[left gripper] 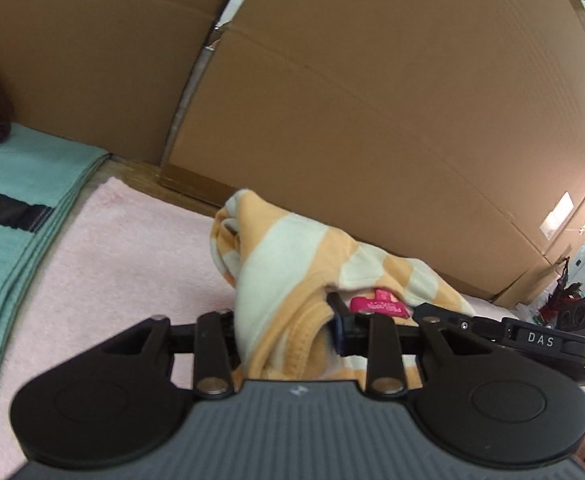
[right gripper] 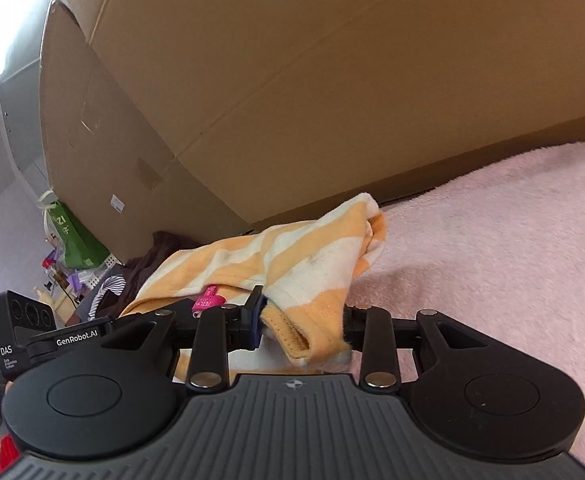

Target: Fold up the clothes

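Holding the striped garment [left gripper: 292, 240] up off the pink towel [left gripper: 132, 248], you have it clamped at the collar band in both grippers. Your left gripper [left gripper: 288, 332] is clenched on the orange ribbed edge, and the cloth rises just ahead of its fingers in a bunched peak of orange and cream stripes. Your right gripper [right gripper: 300, 328] is clenched on the same ribbed edge, with the fabric [right gripper: 276, 256] stretching away from it ahead and to the left. A pink label [left gripper: 380, 304] sits inside the collar, just to the right of your left gripper's fingers; from the right wrist view the same label [right gripper: 208, 300] lies just left of the fingers. Each gripper shows at the edge of the other's view, so the two are close side by side.

The towel spreads under and ahead of both grippers. A teal cloth [left gripper: 12, 200] lies to the far left of your left gripper, touching the towel's edge, with a dark strap [left gripper: 8, 208] across it. Cardboard boxes [left gripper: 372, 100] stand upright beyond the garment. Left of your right gripper, past the garment, lie a dark brown cloth [right gripper: 152, 256] and a green bag [right gripper: 76, 240] among blurred clutter.
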